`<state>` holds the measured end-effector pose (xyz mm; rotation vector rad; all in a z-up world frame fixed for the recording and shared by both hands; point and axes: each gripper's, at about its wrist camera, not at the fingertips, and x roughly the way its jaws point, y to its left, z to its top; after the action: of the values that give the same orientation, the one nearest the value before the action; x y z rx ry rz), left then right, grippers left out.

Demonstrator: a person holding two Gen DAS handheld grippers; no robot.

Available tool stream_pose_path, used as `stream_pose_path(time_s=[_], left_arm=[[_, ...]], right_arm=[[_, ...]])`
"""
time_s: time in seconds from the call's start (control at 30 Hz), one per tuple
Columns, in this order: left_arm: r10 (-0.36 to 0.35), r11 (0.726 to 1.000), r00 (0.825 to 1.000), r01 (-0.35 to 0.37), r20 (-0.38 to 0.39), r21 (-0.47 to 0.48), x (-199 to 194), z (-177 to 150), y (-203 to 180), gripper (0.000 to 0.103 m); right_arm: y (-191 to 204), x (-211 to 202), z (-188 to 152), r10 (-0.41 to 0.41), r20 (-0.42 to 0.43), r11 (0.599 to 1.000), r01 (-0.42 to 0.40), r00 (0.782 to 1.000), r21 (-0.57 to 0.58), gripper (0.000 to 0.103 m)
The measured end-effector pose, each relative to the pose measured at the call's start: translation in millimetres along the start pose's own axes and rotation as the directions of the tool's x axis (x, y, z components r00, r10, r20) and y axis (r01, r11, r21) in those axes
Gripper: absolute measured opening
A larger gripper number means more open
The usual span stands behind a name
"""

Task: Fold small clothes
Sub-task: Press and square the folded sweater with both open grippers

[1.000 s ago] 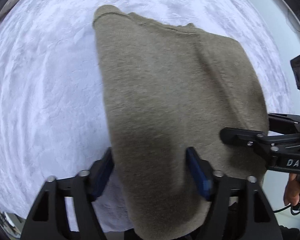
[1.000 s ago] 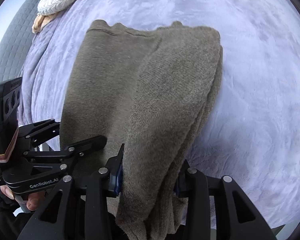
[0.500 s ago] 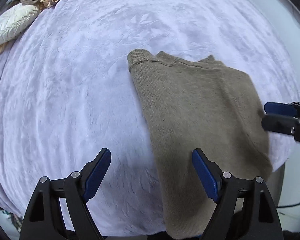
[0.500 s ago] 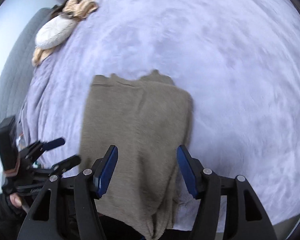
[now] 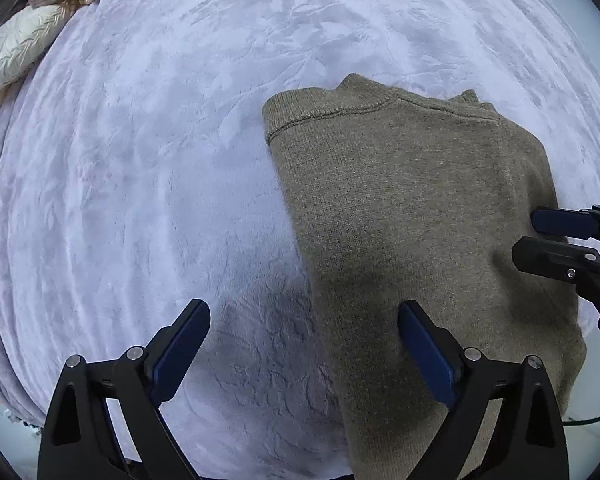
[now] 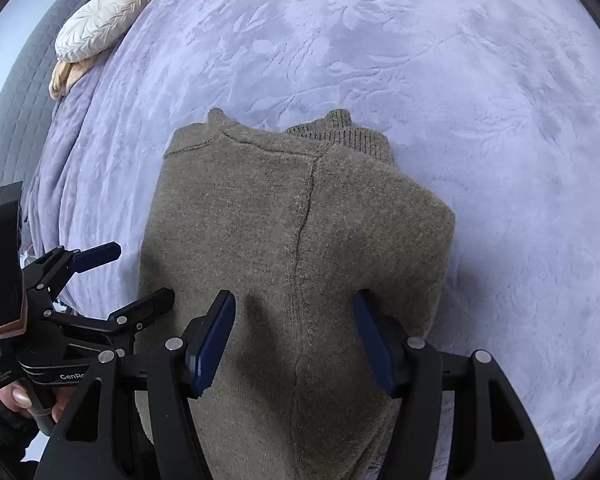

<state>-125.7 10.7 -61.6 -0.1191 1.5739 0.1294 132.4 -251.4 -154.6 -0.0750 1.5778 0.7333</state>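
Both grippers have let go: the sweater (image 6: 296,248) now lies folded on the blanket (image 5: 140,160), left gripper (image 5: 304,344) and right gripper (image 6: 294,338) spread wide above it

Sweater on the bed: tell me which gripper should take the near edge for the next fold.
Right, probably. The right gripper hangs open with both fingers over the sweater. The left gripper, also open, straddles its left edge, one finger over bare blanket.
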Motion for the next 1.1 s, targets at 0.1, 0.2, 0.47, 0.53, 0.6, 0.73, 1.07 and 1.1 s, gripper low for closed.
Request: stream_pose_path(time_s=[0.1,0.2,0.47,0.53,0.6,0.73,1.07,1.1], left_arm=[[-0.022,0.999,0.999,0.021,0.037,0.044,-20.5,-16.4,-5.3,0.096],[-0.04,0.995,0.998,0.035,0.05,0.098,-35.0,-43.9,-12.6,0.096],[-0.044,0.971,0.999,0.044,-0.004,0.236,-29.1,-92.0,-48.2,0.096],[-0.048,0.969,0.999,0.05,-0.016,0.241,-24.0,-93.1,-48.8,0.096],[-0.062,0.97,0.998,0.067,-0.029,0.235,-17.3,-91.4,-47.5,0.096],[-0.098,0.974,0.993,0.109,-0.063,0.2,-2.8,-89.1,-41.6,0.096],[-0.085,0.976,0.995,0.095,-0.058,0.198,2.7,-87.7,-45.1,0.103],[-0.077,0.975,0.996,0.085,-0.044,0.204,-3.2,-87.2,-47.1,0.103]], right_arm=[[6.4,-13.5,-9.2,-0.015,0.015,1.0,0.015,1.0,-0.026,0.066],[19.7,-38.1,-33.0,-0.018,0.045,0.995,0.022,0.999,-0.1,0.066],[55.0,-50.6,-112.1,-0.031,0.008,0.965,0.032,0.999,-0.259,0.066],[53.1,-40.0,-123.2,-0.045,-0.018,0.966,0.039,0.999,-0.255,0.066],[48.9,-28.9,-129.0,-0.081,-0.027,0.966,0.072,0.996,-0.249,0.066],[36.4,-19.5,-128.5,-0.076,-0.029,0.977,0.068,0.997,-0.2,0.066],[27.9,-10.5,-136.2,-0.079,0.001,0.974,0.077,0.997,-0.213,0.066],[29.2,-10.1,-138.8,-0.088,0.006,0.971,0.087,0.996,-0.223,0.066]])
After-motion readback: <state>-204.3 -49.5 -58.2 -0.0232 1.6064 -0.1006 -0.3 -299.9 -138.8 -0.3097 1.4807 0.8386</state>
